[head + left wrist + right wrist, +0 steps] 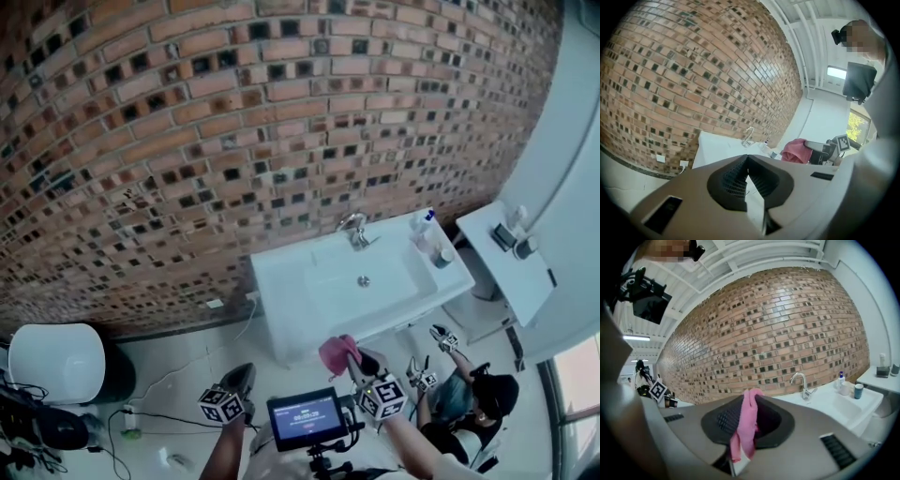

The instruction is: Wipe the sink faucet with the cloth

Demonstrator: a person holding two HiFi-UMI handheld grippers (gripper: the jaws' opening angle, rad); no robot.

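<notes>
Right gripper (750,397) has the cloth (744,427), jaws pinched on a fold of it, pink tails hanging limp below the pads. It looks soft and light, with no stiffness at all, so my guess is it will drape and bunch rather than push. That means the grip belongs where it is, on a doubled fold with plenty left loose to wrap. Left gripper (746,159) is pressed together on nothing (just riding along at the low left of the head view).

Both are held well short of the sink (281,309), cloth (336,352) near its front edge but apart from it.

The faucet (354,228) stands at the back of the sink against the brick wall (234,112). Its long axis is upright, a thin neck rising and then hooking over, spout pointing forward and down into the basin. From the right gripper view the faucet (801,383) curls toward the left, with a small lever jutting off its base. It's shiny metal, likely rigid and slick, so I'd expect the cloth to slide along the neck easily.
</notes>
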